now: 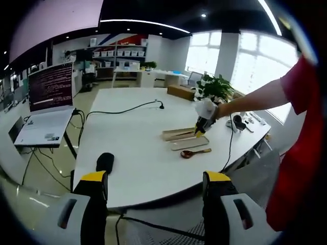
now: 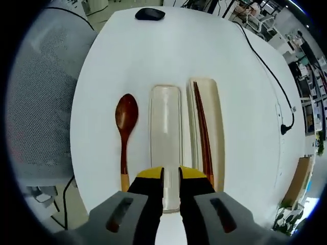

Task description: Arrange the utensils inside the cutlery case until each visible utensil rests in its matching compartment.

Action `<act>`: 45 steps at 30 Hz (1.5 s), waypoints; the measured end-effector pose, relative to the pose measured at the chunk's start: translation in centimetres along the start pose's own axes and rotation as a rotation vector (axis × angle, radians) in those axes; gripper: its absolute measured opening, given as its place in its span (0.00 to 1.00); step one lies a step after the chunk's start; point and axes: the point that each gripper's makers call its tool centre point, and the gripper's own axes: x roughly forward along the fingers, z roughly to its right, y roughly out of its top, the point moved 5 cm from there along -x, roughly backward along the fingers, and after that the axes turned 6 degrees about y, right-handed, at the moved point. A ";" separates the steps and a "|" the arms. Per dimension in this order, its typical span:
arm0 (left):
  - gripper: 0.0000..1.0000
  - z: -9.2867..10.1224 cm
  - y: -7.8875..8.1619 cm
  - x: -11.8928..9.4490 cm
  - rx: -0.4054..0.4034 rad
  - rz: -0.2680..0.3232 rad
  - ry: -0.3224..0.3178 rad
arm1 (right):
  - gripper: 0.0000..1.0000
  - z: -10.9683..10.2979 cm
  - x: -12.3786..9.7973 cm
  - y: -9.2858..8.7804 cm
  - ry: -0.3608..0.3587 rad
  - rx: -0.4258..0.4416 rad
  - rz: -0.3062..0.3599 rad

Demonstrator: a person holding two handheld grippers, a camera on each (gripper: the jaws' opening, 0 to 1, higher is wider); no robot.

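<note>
On the white table (image 2: 168, 51) lie side by side a brown wooden spoon (image 2: 125, 127), a translucent lid (image 2: 165, 138) and a cream cutlery case (image 2: 217, 122) holding dark chopsticks (image 2: 202, 132). My right gripper (image 2: 171, 189) hangs just over the lid's near end, its jaws almost together with nothing between them. In the left gripper view a gloved hand brings the right gripper (image 1: 200, 130) down onto the case (image 1: 176, 134), with the lid (image 1: 190, 143) and spoon (image 1: 195, 152) in front of it. My left gripper (image 1: 156, 191) stays open at the table's near edge, far from the utensils.
A black mouse (image 1: 105, 161) (image 2: 149, 14) lies on the table near the left gripper. A black cable (image 1: 122, 109) (image 2: 265, 61) runs across the far side. A laptop (image 1: 48, 107) stands on a side table at left, with a plant (image 1: 214, 88) behind. A mesh chair (image 2: 41, 102) sits by the edge.
</note>
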 end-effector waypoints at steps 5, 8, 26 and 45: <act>0.78 0.0 -0.2 -0.3 0.000 0.006 -0.005 | 0.08 -1.4 -0.1 -0.5 0.004 0.024 0.013; 0.78 0.2 -0.6 -0.6 -0.003 0.006 -0.010 | 0.08 -2.0 0.0 -0.8 0.005 0.036 0.018; 0.74 0.3 -0.8 -1.2 -0.003 0.022 -0.007 | 0.10 -5.6 1.9 0.3 0.027 0.089 0.088; 0.74 0.1 -0.6 -1.5 0.017 0.011 0.002 | 0.11 -6.0 4.3 1.4 0.032 0.093 0.083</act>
